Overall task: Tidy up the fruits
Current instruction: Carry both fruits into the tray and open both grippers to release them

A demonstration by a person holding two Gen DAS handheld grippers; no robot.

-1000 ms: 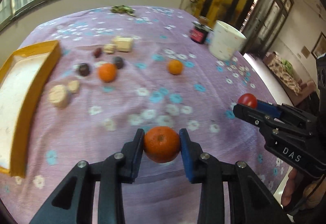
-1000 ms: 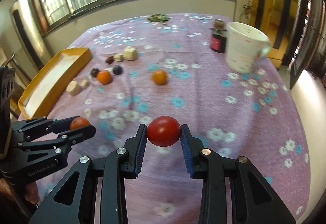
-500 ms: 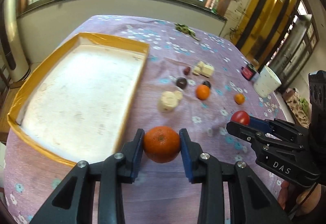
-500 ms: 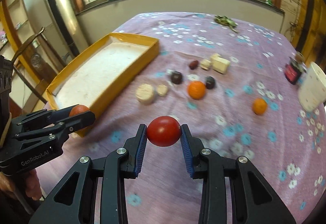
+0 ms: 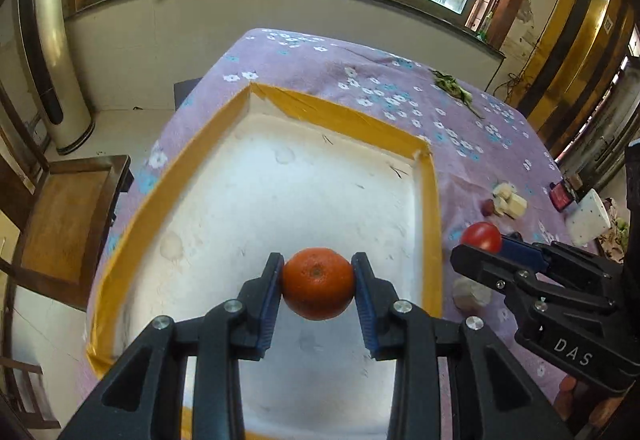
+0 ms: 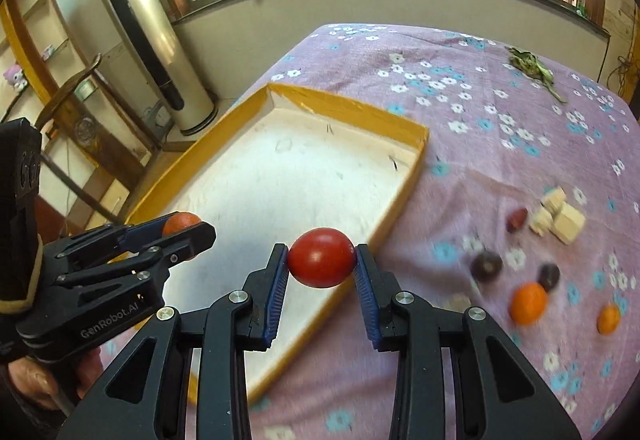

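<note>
My left gripper [image 5: 318, 282] is shut on an orange [image 5: 317, 283] and holds it above the white floor of the yellow-rimmed tray [image 5: 434, 224]. My right gripper [image 6: 322, 264] is shut on a red tomato [image 6: 322, 263] and holds it over the tray's right rim [image 6: 396, 208]. The left gripper with its orange [image 6: 180, 222] also shows in the right wrist view, over the tray's near left part. The right gripper with its tomato [image 5: 481, 237] shows in the left wrist view, just right of the tray.
On the purple flowered cloth right of the tray lie two oranges [image 6: 528, 302], dark round fruits [image 6: 486, 267], a small red fruit [image 6: 517, 219] and pale cubes [image 6: 560, 214]. A white cup [image 5: 588, 224] and a dark jar [image 5: 562, 196] stand at the far right. A wooden chair [image 5: 64, 224] stands left of the table.
Both grippers have swung left from the open cloth to the tray, each still holding its fruit. The left one is now over the tray floor, the right one at the tray's right rim.
</note>
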